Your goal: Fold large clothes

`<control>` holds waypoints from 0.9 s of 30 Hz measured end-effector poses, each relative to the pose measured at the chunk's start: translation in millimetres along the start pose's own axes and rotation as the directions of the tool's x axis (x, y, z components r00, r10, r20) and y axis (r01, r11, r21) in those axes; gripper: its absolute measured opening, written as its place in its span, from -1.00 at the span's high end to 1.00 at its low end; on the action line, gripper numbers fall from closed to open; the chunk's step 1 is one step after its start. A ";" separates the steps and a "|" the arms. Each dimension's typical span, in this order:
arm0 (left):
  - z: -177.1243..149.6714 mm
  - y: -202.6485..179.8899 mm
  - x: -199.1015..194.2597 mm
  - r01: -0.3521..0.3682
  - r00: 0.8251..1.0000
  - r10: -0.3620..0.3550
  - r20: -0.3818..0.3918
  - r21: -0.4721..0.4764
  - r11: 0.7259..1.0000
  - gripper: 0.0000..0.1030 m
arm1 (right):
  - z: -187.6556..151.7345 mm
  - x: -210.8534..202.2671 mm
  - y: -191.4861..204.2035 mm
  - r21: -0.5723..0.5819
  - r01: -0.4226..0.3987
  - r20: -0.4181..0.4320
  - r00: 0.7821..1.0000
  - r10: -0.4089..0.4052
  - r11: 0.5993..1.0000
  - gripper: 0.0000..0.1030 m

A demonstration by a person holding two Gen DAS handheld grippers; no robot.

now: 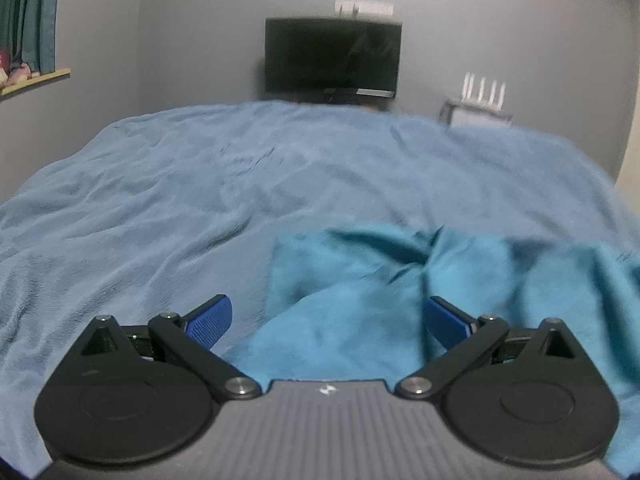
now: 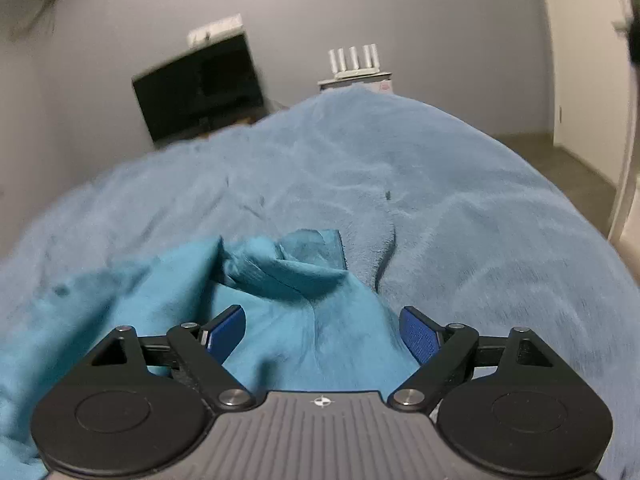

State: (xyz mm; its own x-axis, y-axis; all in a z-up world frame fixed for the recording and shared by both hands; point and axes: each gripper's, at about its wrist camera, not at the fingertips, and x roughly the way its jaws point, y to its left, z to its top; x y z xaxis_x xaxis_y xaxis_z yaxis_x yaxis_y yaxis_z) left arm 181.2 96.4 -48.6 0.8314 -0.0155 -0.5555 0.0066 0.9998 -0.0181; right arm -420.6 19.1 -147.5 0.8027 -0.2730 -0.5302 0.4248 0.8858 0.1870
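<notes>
While one teal garment lies crumpled on the blue-blanketed bed, left tool and right tool both sit spread wide over it, pinching nothing. One dark monitor behind.

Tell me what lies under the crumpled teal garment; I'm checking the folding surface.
The crumpled teal cotton garment lies on a fuzzy light-blue fleece blanket that spreads all around it. What the blanket covers is hidden.
</notes>
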 end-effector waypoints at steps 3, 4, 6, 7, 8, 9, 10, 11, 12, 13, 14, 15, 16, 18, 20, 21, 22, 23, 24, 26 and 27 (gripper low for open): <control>-5.3 -1.7 21.8 -0.019 0.999 0.020 -0.028 0.023 1.000 -1.00 | 7.9 19.1 8.7 -0.037 -0.001 0.012 1.000 0.001 0.999 -0.67; -5.9 -2.9 29.0 -0.018 0.999 0.019 -0.035 0.024 1.000 -1.00 | 10.5 28.6 11.1 -0.033 -0.005 0.014 1.000 0.005 0.999 -0.67; -7.4 -5.2 46.7 -0.017 0.999 0.019 -0.047 0.037 0.999 -1.00 | 14.1 42.9 11.7 -0.033 -0.015 0.019 1.000 0.016 0.999 -0.64; -8.7 -6.4 55.7 -0.027 0.998 0.030 -0.050 0.051 0.998 -1.00 | 15.3 49.5 12.3 -0.034 -0.013 0.019 1.000 0.014 0.999 -0.61; -10.7 -7.3 63.4 -0.038 0.997 0.042 -0.057 0.068 0.997 -1.00 | 16.4 59.2 11.5 -0.033 -0.012 0.011 1.000 0.012 0.999 -0.54; -12.7 -8.3 71.4 -0.054 0.996 0.059 -0.066 0.088 0.995 -1.00 | 17.7 70.3 10.0 -0.023 0.000 -0.001 1.000 -0.001 1.000 -0.49; -17.2 -8.1 78.0 -0.077 0.994 0.085 -0.074 0.110 0.991 -1.00 | 18.2 78.5 5.9 -0.005 0.007 -0.008 1.000 -0.007 1.000 -0.47; -19.1 -6.8 86.1 -0.087 0.992 0.097 -0.083 0.115 0.990 -1.00 | 18.4 86.1 0.4 0.023 0.009 -0.010 1.000 -0.009 1.000 -0.48; -20.1 -3.1 92.5 -0.069 0.993 0.078 -0.093 0.097 0.993 -1.00 | 18.6 95.5 -8.0 0.069 -0.006 -0.017 1.000 0.007 0.998 -0.49; -19.6 1.6 98.6 -0.044 0.994 0.049 -0.095 0.062 0.997 -1.00 | 17.6 102.3 -15.1 0.109 -0.029 -0.025 0.999 0.032 0.994 -0.49; -18.5 6.2 102.5 -0.025 0.995 0.028 -0.093 0.032 0.999 -1.00 | 16.8 107.3 -22.6 0.154 -0.059 -0.028 0.998 0.064 0.986 -0.50; -17.1 10.5 105.9 -0.005 0.996 0.005 -0.090 0.006 1.000 -1.00 | 15.7 111.6 -29.3 0.191 -0.100 -0.027 0.994 0.107 0.976 -0.50; -15.7 13.6 107.9 0.021 0.996 -0.022 -0.082 -0.008 1.000 -1.00 | 15.3 114.9 -33.6 0.210 -0.139 -0.027 0.989 0.148 0.968 -0.50; -13.7 17.8 114.4 0.062 0.995 -0.063 -0.080 -0.011 0.998 -1.00 | 15.8 120.4 -38.8 0.214 -0.206 -0.033 0.975 0.218 0.955 -0.51; -11.1 22.2 122.1 0.111 0.990 -0.112 -0.089 -0.023 0.994 -1.00 | 18.3 123.4 -37.2 0.165 -0.237 -0.045 0.968 0.247 0.957 -0.52; -10.0 24.4 125.0 0.132 0.987 -0.134 -0.087 -0.032 0.991 -1.00 | 19.3 123.0 -35.4 0.138 -0.233 -0.048 0.969 0.242 0.963 -0.51; -9.2 26.2 126.8 0.147 0.985 -0.150 -0.085 -0.038 0.988 -1.00 | 19.8 122.1 -33.2 0.118 -0.227 -0.045 0.971 0.233 0.967 -0.51; -8.5 27.7 129.1 0.165 0.982 -0.168 -0.083 -0.038 0.986 -1.00 | 20.0 121.1 -29.8 0.099 -0.227 -0.041 0.972 0.232 0.969 -0.51; -8.1 29.2 130.4 0.180 0.980 -0.182 -0.078 -0.037 0.983 -1.00 | 20.5 121.8 -25.0 0.070 -0.220 -0.042 0.974 0.223 0.973 -0.52; -7.2 30.5 136.6 0.204 0.975 -0.206 -0.078 -0.036 0.978 -1.00 | 19.3 124.7 -21.4 0.046 -0.222 -0.045 0.974 0.224 0.974 -0.66; -6.3 31.4 140.3 0.213 0.973 -0.215 -0.084 -0.036 0.976 -1.00 | 19.0 125.7 -20.2 0.033 -0.219 -0.046 0.974 0.221 0.975 -0.68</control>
State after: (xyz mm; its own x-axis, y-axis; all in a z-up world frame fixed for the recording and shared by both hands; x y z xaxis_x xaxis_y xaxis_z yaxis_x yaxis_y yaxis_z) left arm 294.5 125.6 -132.3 0.7611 -0.2310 -0.6061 0.1633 0.9726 -0.1657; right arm -320.3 -40.3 -202.2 0.8566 -0.0532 -0.5133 0.2519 0.9112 0.3259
